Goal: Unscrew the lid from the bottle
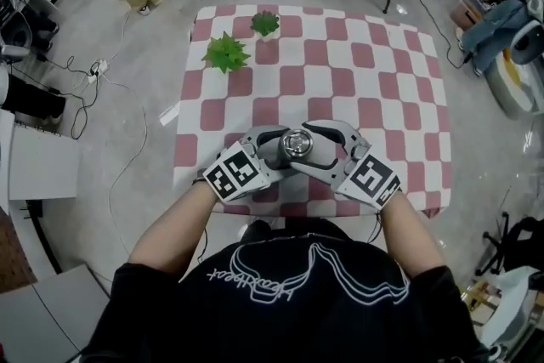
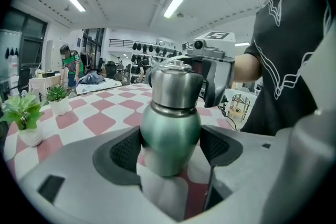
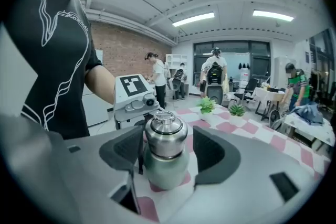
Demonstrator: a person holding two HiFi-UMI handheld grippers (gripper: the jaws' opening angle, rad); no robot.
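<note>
Our left tool point(image 2: 170, 147) pinches the green bottle point(image 2: 170, 123) low, and our right tool point(image 3: 168, 150) sits spread around the lid point(image 3: 165, 135), so a crooked squeeze could slip off.

I am reading no word or number anywhere. Behind my jaws, the left cube point(image 1: 234, 174) on my left gripper point(image 1: 276, 150) and the right cube point(image 1: 371, 179) on my right gripper point(image 1: 321, 149) are each showing a black-and-white square code. Further back, my black shirt point(image 1: 289, 319) is carrying white script, too unclear to read.
</note>
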